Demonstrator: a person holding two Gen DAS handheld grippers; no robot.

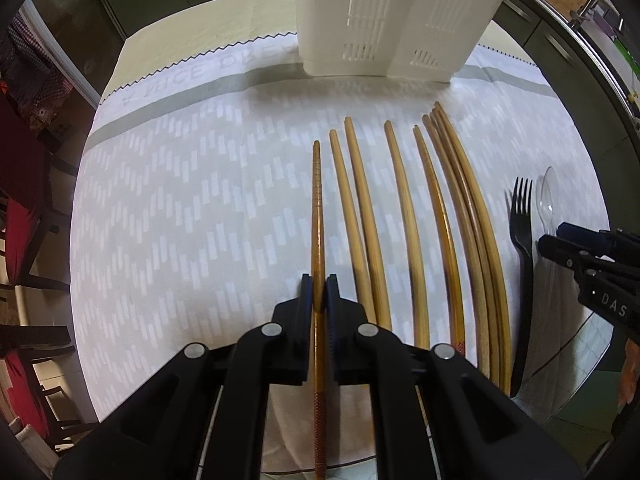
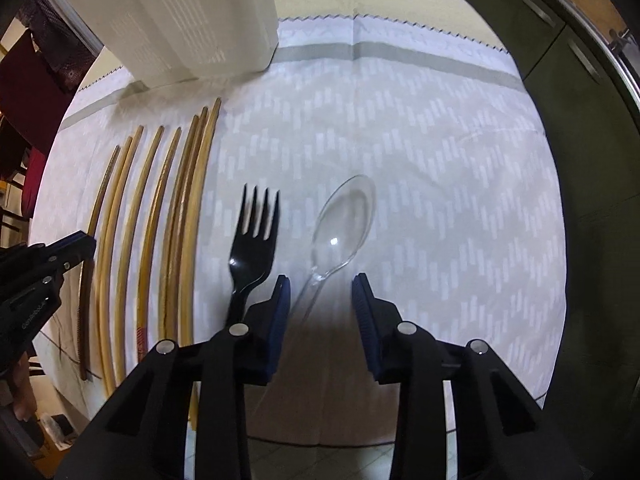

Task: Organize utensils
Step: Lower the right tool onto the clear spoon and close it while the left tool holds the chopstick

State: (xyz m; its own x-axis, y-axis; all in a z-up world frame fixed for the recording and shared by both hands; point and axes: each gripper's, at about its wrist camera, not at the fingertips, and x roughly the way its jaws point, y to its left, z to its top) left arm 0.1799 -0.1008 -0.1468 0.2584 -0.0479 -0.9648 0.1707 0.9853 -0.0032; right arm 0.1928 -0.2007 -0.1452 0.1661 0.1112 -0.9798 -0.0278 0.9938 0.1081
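Several wooden chopsticks (image 1: 368, 216) lie side by side on the white patterned cloth (image 1: 180, 220). My left gripper (image 1: 319, 286) is shut on the leftmost, darker chopstick (image 1: 317, 200), which lies along the cloth. A black plastic fork (image 2: 254, 236) and a clear plastic spoon (image 2: 344, 220) lie right of the chopsticks. My right gripper (image 2: 320, 292) is open, its jaws on either side of the spoon's handle. A white slotted utensil holder (image 1: 396, 20) stands at the far edge.
The table's front edge runs just below both grippers. Dark chairs with red cushions (image 1: 24, 208) stand to the left. Green cabinets (image 2: 580, 80) are on the right. The left gripper shows in the right wrist view (image 2: 68, 248).
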